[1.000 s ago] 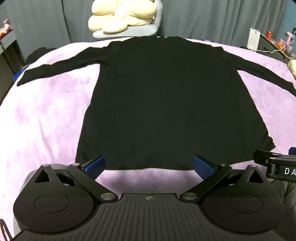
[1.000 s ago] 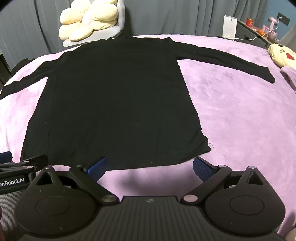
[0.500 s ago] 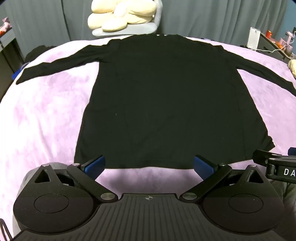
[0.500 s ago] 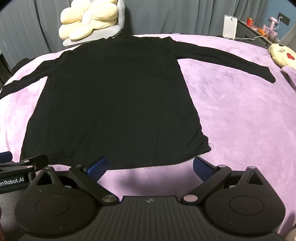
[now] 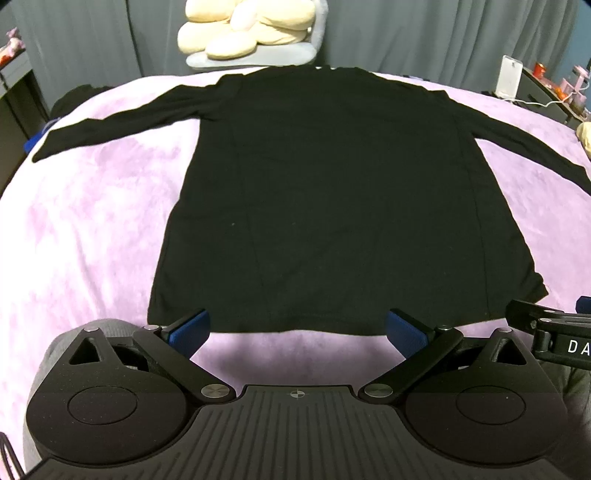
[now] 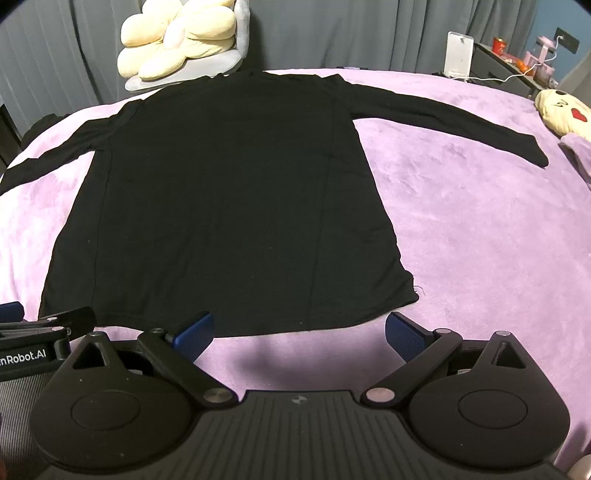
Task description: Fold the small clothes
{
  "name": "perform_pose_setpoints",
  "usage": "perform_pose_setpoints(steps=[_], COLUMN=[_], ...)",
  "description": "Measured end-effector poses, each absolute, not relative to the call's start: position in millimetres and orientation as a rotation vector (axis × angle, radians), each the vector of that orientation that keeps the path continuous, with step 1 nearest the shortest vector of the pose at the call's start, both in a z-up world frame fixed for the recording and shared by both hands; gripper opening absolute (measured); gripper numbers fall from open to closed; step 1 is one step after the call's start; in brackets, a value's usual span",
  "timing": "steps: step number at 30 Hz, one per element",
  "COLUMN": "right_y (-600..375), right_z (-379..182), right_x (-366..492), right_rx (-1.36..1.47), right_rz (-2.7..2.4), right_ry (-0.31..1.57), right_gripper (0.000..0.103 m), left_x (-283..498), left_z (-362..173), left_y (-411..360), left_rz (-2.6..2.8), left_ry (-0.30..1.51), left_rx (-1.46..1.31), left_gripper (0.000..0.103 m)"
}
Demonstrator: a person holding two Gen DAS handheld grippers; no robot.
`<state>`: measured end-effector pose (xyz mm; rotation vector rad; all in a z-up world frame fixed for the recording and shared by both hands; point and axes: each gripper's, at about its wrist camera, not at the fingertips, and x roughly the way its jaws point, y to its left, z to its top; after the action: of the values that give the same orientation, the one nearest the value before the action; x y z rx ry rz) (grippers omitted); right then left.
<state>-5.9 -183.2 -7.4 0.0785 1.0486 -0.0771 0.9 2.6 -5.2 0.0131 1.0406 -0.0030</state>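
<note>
1. Left wrist view: low, at the near edge of the purple blanket (image 5: 92, 229), facing the far curtain (image 5: 424, 33) along the left gripper (image 5: 297, 328); its blue pads frame the near hem of the black shirt (image 5: 332, 192).
2. Right wrist view: same height and heading, set further right; right gripper (image 6: 299, 330) by the hem's right end.
3. Each view catches the other gripper at its edge, so they sit side by side.
4. Shared: whole shirt body, cream cushion (image 6: 177, 40) at far left, white device (image 6: 458, 55) at far right.
</note>
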Motion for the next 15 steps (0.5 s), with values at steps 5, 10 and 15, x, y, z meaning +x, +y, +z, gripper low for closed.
perform_pose_setpoints(steps=[5,10,15], right_y=[-183.1,-184.7,-186.3], right_z=[-7.5,-8.4,-9.7], right_x=[-6.0,-6.2,-6.6], right_rx=[0.079,0.082,0.086], right_rz=[-0.077,-0.075,-0.076], right_ry=[1.048,1.049,1.052], right_gripper=[0.099,0.099,0.099], left_x=[-1.0,2.3,2.2], left_z=[-6.6,-5.9,-6.5], left_y=[1.5,3.1,3.6], left_rz=[-0.004,0.000,0.003], left_ry=[1.043,1.049,1.052], left_rx=[0.013,0.002,-0.004], left_gripper=[0.103,0.103,0.103])
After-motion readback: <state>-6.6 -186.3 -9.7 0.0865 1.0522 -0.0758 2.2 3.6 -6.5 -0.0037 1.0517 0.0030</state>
